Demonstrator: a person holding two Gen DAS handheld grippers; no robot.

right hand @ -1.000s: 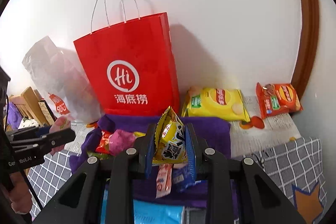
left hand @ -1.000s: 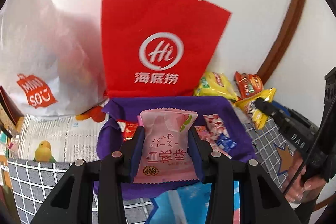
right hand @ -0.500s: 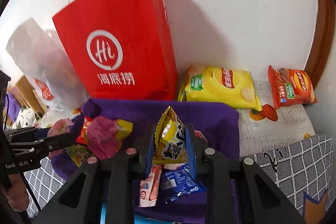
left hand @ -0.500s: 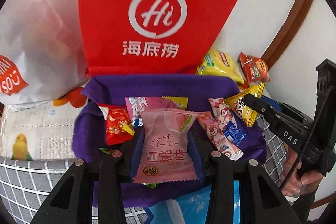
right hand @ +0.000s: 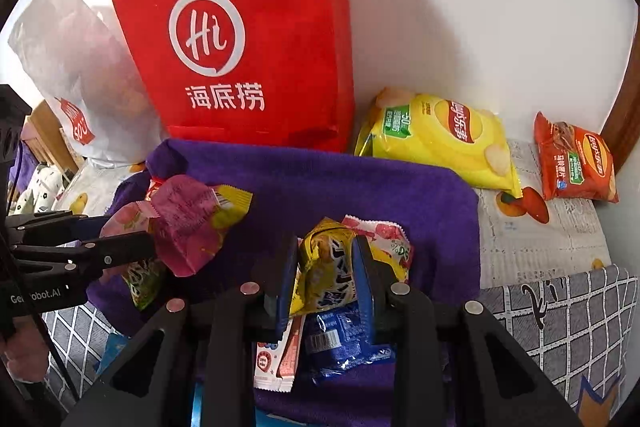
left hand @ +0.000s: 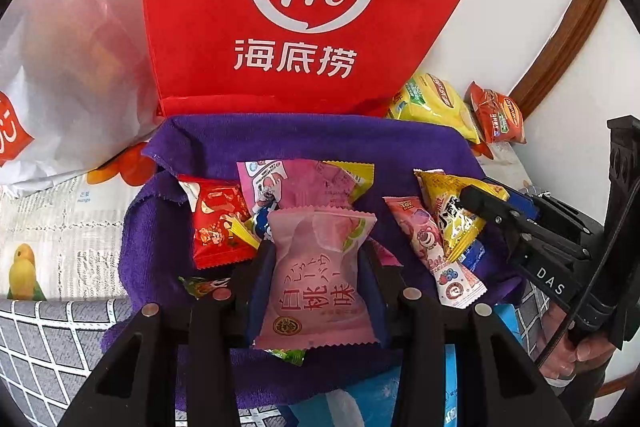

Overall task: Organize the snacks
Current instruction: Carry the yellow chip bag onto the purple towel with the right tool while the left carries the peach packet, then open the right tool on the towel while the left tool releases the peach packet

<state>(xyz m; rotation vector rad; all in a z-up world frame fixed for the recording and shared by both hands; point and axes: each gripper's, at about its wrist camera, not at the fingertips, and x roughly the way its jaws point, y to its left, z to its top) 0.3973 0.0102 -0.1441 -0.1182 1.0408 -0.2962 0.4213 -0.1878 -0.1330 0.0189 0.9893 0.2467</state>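
Left wrist view: the left gripper (left hand: 316,267) is clenched on a pink peach pack (left hand: 316,279), held upright over the purple cloth (left hand: 320,139), where a red pack (left hand: 218,223), a pink-yellow pack (left hand: 308,183) and a bear pack (left hand: 432,247) already lie. The right gripper (left hand: 468,205) comes in from the right, pinching a yellow pack (left hand: 452,215). Behind stands the red bag (left hand: 312,7).

Right wrist view: the right gripper (right hand: 326,271) grasps the yellow pack (right hand: 326,267) above a blue pack (right hand: 344,343) and a white-red stick (right hand: 276,355) on the cloth (right hand: 340,183). The left gripper (right hand: 136,245) shows at left with its pink pack (right hand: 124,221). Yellow chips (right hand: 440,139) and red chips (right hand: 576,159) lie off the cloth.

To do this step well, I judge each pack should be lowered onto bare cloth beside its neighbours, jaws parted only once it is low, and the two grippers kept well apart.
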